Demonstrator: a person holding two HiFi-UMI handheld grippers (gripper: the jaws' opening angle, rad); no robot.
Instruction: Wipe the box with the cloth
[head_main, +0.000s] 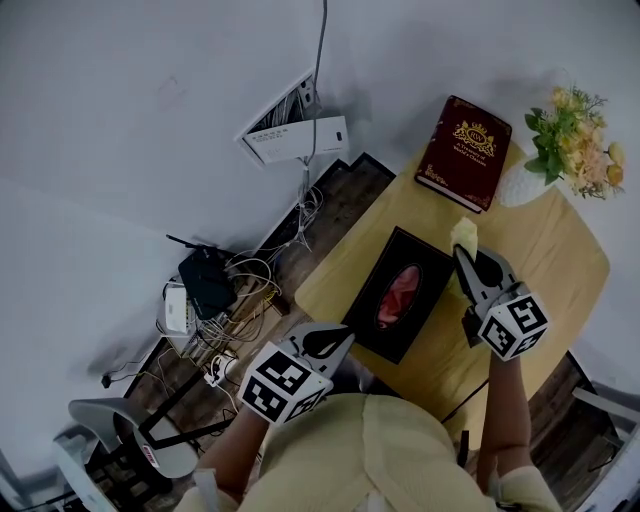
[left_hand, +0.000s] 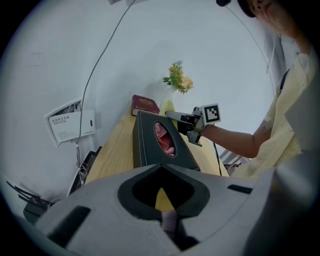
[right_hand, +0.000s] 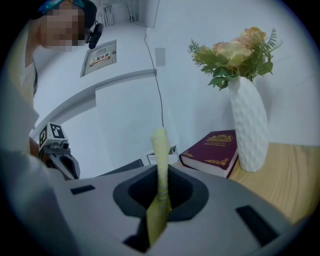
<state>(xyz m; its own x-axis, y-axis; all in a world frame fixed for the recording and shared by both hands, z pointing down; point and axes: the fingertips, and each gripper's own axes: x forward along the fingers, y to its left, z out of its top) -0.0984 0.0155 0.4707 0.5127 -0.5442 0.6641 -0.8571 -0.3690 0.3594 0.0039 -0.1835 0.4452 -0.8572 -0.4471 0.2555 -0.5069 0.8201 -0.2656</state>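
The wooden table ran from 7 o'clock to 1 o'clock in the head view. The dark box lay at its middle, with pink tissue showing in its oval slot. A maroon book lay flat at 12 o'clock from the box. A white vase of flowers stood at 2 o'clock, just beside the book. The left gripper hung at 7 o'clock from the box, near its corner, fingers pressed together on nothing. The right gripper was at 3 o'clock, just beside the box's edge, fingers pinching the yellow cloth. The cloth stuck up past the tips towards the book, and whether it touched the box could not be told. A router and cables lay on the floor at 9 o'clock.
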